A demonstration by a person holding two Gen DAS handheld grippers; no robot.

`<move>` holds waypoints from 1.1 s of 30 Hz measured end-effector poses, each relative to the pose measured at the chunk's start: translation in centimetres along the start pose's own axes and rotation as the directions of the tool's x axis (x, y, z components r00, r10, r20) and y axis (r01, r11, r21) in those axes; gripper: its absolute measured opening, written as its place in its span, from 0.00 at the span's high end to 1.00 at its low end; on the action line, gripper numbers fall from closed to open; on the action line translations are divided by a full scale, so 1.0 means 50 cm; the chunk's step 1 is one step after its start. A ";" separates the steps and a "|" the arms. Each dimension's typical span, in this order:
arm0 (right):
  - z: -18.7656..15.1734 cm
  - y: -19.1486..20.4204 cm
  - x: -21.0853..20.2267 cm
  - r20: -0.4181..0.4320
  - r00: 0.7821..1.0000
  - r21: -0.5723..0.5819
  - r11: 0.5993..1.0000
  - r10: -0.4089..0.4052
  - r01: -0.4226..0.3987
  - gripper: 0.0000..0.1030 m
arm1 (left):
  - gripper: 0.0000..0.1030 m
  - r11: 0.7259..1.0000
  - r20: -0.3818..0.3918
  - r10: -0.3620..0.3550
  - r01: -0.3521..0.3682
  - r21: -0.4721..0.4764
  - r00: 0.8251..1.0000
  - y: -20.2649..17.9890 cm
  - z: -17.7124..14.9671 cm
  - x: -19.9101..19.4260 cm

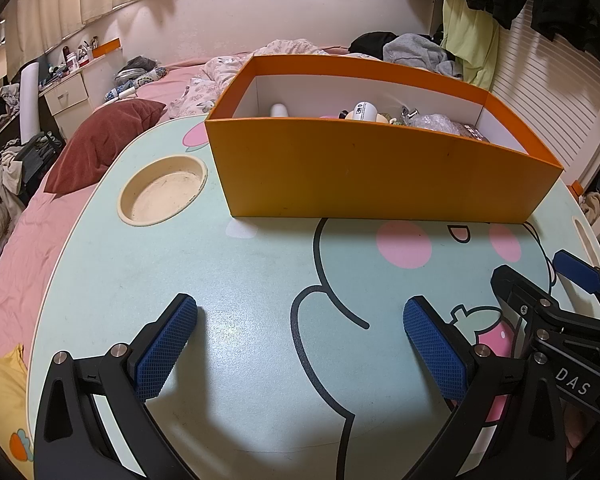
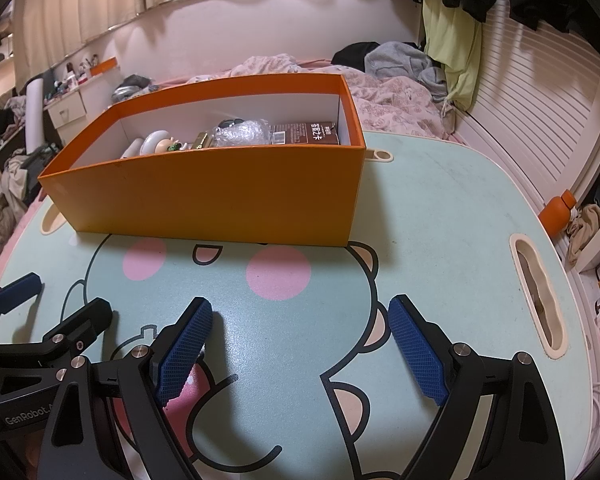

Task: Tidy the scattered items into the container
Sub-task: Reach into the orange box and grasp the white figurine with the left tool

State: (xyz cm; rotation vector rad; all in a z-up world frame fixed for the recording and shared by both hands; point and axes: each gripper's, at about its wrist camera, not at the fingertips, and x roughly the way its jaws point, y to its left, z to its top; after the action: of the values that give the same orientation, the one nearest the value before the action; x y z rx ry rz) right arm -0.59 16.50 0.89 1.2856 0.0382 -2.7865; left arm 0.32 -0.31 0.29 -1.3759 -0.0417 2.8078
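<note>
An orange box (image 1: 364,168) (image 2: 220,200) with a white inside stands at the far side of the mint cartoon lap table (image 1: 220,272) (image 2: 440,208). Inside it lie a white bottle (image 1: 279,110), a small figure (image 1: 363,111), a clear plastic wrap (image 2: 242,133), a brown packet (image 2: 304,134) and a white rounded item (image 2: 153,141). My left gripper (image 1: 300,312) is open over bare tabletop, nothing between its blue pads. My right gripper (image 2: 300,314) is open too and holds nothing. Each gripper shows at the other view's edge.
A round cup recess (image 1: 162,190) sits left of the box, and a slot (image 2: 536,296) runs along the table's right edge. The table rests on a pink bed (image 1: 16,248) with a red pillow (image 1: 108,144). An orange bottle (image 2: 556,212) stands by the right edge.
</note>
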 end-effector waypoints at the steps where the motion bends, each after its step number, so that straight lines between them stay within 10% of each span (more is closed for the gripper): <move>1: 0.000 0.000 0.000 0.000 1.000 0.000 1.000 0.000 0.000 0.13 | 0.00 1.000 0.000 0.000 0.000 0.000 1.000 0.001 0.001 -0.001; 13: 0.000 -0.019 -0.032 0.094 0.994 0.032 0.998 0.052 -0.055 0.13 | 0.07 0.997 0.108 0.060 -0.054 -0.051 0.992 0.079 0.028 -0.071; 17: 0.000 -0.015 -0.048 0.135 0.989 0.009 0.998 0.067 -0.069 0.13 | 0.08 0.992 0.205 -0.053 0.076 -0.103 0.977 0.116 0.100 -0.153; 22: -0.003 -0.017 -0.055 0.151 0.986 0.015 0.997 0.073 -0.077 0.13 | 0.10 0.988 0.181 -0.154 0.147 0.052 0.971 0.041 0.206 -0.157; 27: -0.006 -0.025 -0.055 0.149 0.986 0.032 0.996 0.078 -0.084 0.13 | 0.45 0.987 -0.032 -0.137 0.140 0.079 0.990 -0.039 0.269 -0.031; 33: -0.007 -0.030 -0.055 0.146 0.986 0.050 0.994 0.087 -0.095 0.13 | 0.50 0.993 -0.167 -0.117 0.119 0.004 0.979 -0.040 0.296 0.092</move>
State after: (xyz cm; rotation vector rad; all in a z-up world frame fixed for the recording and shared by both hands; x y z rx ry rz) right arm 1.34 18.16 2.74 1.0655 -0.1054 -2.8114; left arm -14.19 1.57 5.80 -1.5454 -0.0983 2.5840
